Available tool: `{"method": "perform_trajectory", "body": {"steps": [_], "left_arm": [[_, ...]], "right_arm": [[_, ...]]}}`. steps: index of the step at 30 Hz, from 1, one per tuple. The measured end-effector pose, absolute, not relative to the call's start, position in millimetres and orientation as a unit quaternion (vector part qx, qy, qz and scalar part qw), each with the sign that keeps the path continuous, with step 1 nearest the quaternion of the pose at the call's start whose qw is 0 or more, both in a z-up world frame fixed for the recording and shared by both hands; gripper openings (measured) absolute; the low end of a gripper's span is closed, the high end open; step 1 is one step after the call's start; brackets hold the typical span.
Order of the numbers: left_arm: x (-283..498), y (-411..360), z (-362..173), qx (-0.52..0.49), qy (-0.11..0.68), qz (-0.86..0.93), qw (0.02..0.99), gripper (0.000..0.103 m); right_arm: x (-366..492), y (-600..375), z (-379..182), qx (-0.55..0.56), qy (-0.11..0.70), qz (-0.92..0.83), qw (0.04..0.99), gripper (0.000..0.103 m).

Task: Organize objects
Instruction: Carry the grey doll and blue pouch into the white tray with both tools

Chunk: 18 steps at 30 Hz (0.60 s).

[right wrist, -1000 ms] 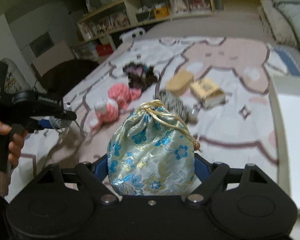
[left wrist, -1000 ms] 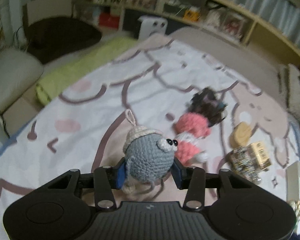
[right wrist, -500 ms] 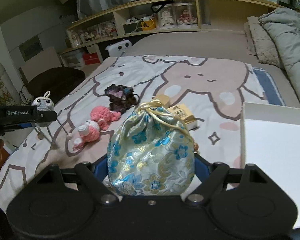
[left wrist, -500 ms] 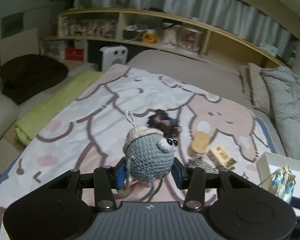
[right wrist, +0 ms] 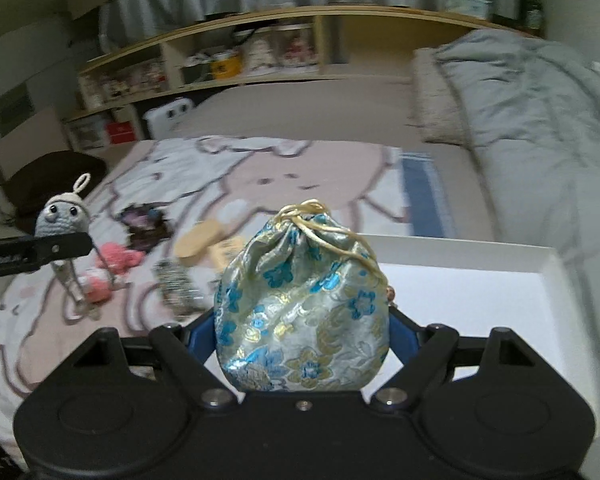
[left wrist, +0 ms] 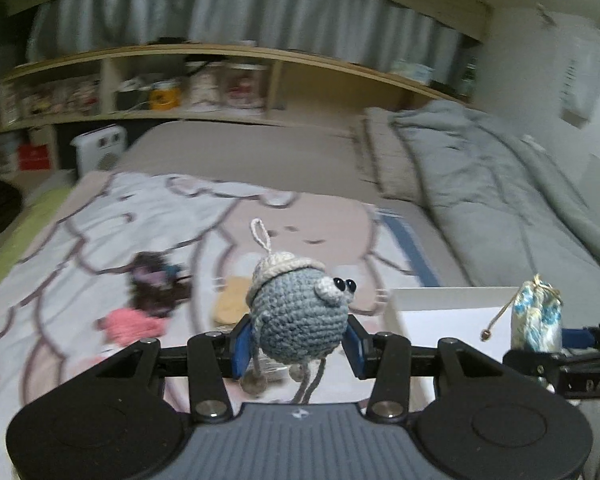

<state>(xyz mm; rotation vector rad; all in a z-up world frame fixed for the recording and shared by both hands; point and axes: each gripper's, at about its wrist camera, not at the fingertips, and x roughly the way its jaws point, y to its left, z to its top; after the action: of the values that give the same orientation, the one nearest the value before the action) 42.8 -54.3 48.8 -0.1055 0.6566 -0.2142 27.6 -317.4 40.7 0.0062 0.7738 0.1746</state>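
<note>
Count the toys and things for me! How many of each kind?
Crochet toys: 2, grey and pink
Drawstring pouches: 1
Dark fuzzy things: 1
Tan pieces: 1
Sparkly things: 1
White boxes: 1
Total: 7

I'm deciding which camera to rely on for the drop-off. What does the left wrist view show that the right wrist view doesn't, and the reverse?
Only the left wrist view: the left gripper gripping the grey crochet toy from both sides.

Only the right wrist view: the right gripper closed on the brocade pouch, the white tray and its far rim in full, and a silvery glitter item in plain sight.

Both: toy, pouch, part of the tray, the printed blanket, the pink crochet piece, a dark fuzzy item, and the shelves.
</note>
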Motion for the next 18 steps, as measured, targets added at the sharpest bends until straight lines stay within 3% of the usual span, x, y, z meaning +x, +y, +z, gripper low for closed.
{"method": "perform_trajectory", "body": {"steps": [18], "left_arm": [[62,-239,22,-0.053,0.325,-0.271,0.904,0.048]], "right_arm": [[34,-466,3,0.020,0.431,-0.012,0.902,0.085]]}}
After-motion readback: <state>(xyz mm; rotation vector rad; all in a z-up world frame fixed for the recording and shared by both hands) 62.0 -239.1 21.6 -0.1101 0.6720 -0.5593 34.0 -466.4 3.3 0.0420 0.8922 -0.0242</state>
